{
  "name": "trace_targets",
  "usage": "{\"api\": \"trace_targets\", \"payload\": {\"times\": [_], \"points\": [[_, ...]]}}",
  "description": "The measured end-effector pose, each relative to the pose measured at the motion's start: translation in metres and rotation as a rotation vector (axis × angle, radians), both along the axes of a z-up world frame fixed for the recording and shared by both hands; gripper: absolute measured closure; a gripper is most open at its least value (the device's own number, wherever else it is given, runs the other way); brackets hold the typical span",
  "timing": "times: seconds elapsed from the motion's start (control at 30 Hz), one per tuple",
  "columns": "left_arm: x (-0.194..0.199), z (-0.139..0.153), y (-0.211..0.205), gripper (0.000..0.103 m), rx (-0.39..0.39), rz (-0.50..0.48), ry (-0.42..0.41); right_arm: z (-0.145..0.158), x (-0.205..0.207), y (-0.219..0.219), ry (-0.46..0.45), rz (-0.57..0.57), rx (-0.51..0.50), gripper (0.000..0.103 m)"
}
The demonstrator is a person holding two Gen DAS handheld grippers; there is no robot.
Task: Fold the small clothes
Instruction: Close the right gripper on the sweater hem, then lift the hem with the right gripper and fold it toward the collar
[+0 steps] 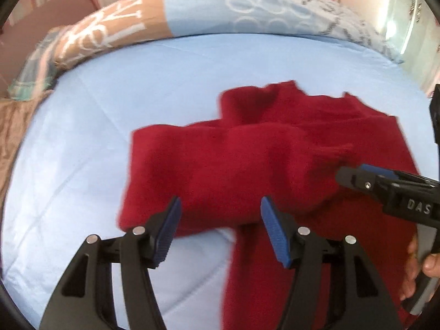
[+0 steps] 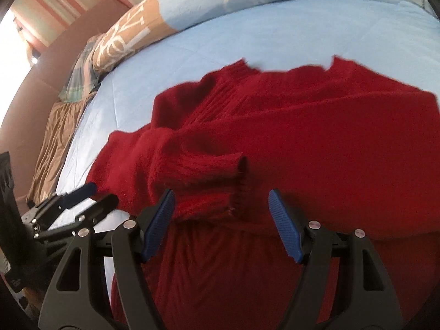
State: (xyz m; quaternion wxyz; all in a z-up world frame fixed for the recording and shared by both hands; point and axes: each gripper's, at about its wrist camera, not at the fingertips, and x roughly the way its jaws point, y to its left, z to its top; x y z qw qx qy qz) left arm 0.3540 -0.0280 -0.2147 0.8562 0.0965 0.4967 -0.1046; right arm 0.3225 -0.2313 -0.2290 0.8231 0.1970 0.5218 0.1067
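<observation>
A dark red knitted sweater [image 1: 233,159] lies on the light blue bed cover [image 1: 110,110]. One sleeve is folded across its body, with the ribbed cuff [image 2: 236,176] near the middle. My left gripper [image 1: 220,206] is open and empty, just above the near left edge of the folded sleeve. My right gripper [image 2: 221,200] is open and empty, its jaws either side of the cuff. The right gripper also shows at the right of the left wrist view [image 1: 354,177]. The left gripper shows at the lower left of the right wrist view [image 2: 96,192].
A rolled blue and brown patterned duvet [image 1: 192,13] runs along the far side of the bed. A checked pillow [image 1: 35,77] and brown fabric [image 2: 55,143] lie at the far left. A pink headboard [image 2: 55,63] and striped curtain stand behind.
</observation>
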Motion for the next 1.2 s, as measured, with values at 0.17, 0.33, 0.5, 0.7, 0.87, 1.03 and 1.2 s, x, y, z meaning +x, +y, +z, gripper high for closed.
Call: {"api": "trace_targets", "payload": {"times": [0.17,0.33,0.5,0.7,0.87,1.03,1.2], "points": [[0.007,-0.005,0.008,0.042,0.022,0.050,-0.006,-0.004,0.004,0.014,0.003,0.037,-0.069,0.077],[0.009,0.002,0.012,0.042,-0.008,0.076,-0.008,0.004,0.001,0.016,-0.032,0.076,-0.163,0.093],[0.008,0.019,0.014,0.042,-0.042,0.079,-0.026,0.029,-0.004,-0.001,-0.120,0.054,-0.244,0.094],[0.014,0.034,0.011,0.042,-0.091,0.078,-0.043,0.068,-0.007,-0.038,-0.247,-0.001,-0.412,0.094],[0.015,0.037,0.004,0.042,-0.103,0.075,-0.048,0.076,-0.018,-0.091,-0.261,-0.094,-0.557,0.094],[0.017,0.026,-0.007,0.042,-0.083,0.058,-0.024,0.027,-0.034,-0.141,-0.102,-0.159,-0.538,0.094],[0.026,0.006,-0.022,0.042,-0.022,0.031,0.006,-0.001,-0.042,-0.141,-0.045,-0.143,-0.539,0.094]]}}
